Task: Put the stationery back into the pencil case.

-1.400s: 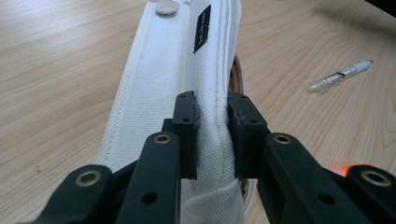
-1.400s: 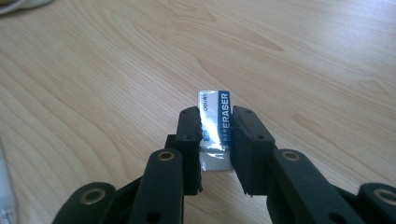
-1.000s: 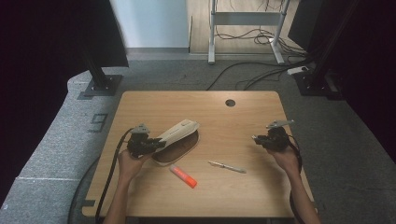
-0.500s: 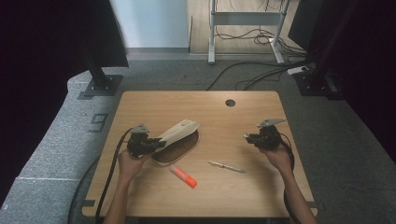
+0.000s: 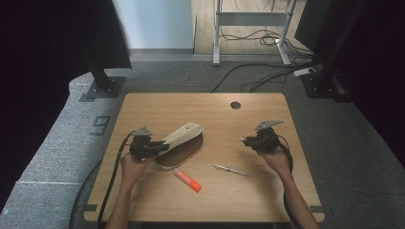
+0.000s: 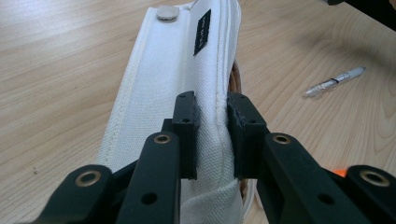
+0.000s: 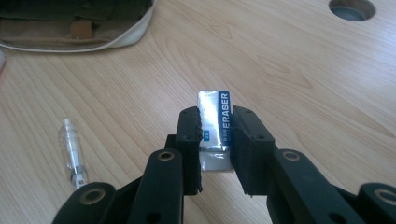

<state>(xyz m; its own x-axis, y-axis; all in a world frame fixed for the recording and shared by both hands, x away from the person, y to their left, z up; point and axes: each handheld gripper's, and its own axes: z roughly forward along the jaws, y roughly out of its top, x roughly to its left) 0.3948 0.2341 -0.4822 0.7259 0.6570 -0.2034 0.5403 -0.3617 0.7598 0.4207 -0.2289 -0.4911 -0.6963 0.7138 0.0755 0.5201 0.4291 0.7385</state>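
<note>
Pinching the white pouch flap (image 6: 205,65), left gripper (image 6: 212,135); right gripper (image 7: 215,140) clamping an eraser (image 7: 215,122), label legible close-up.

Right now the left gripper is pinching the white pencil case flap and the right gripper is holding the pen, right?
Not quite. The right gripper is holding an eraser, not the pen, which lies loose on the table; the right gripper view shows it. The left gripper does pinch the white pencil case flap.
</note>
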